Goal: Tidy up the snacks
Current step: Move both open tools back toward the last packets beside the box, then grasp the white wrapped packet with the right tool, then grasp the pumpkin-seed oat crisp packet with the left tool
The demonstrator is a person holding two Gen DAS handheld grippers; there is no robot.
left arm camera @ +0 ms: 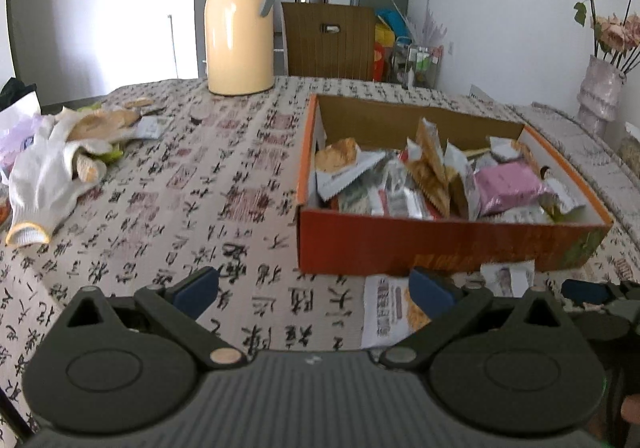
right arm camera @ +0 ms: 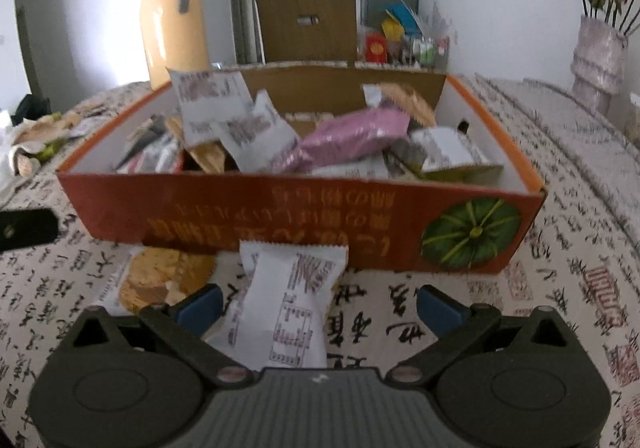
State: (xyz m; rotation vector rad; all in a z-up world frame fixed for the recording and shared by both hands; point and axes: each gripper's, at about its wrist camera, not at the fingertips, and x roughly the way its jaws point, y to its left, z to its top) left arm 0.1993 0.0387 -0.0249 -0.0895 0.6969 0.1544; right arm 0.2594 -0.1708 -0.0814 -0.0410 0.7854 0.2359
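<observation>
Just before the orange box (right arm camera: 304, 216): white snack packet (right arm camera: 292, 304) between spread right gripper (right arm camera: 318, 308). Likely light, crinkly, slippery; pinch mid-body. Left gripper (left arm camera: 314, 292) spread, empty.

Open cloth-covered counter (left arm camera: 192, 208) lay ahead of the left gripper (left arm camera: 316, 290), bounded at right by the orange box (left arm camera: 400, 244), at left by a heap of gloves and wrappers (left arm camera: 60, 160), and at the far edge by the cream jug (left arm camera: 238, 24). Before the right gripper (right arm camera: 320, 306), a white packet (right arm camera: 288, 300) and a biscuit packet (right arm camera: 160, 280) lay against the orange box wall (right arm camera: 280, 224), blocking forward passage; bare counter opened to its right.
</observation>
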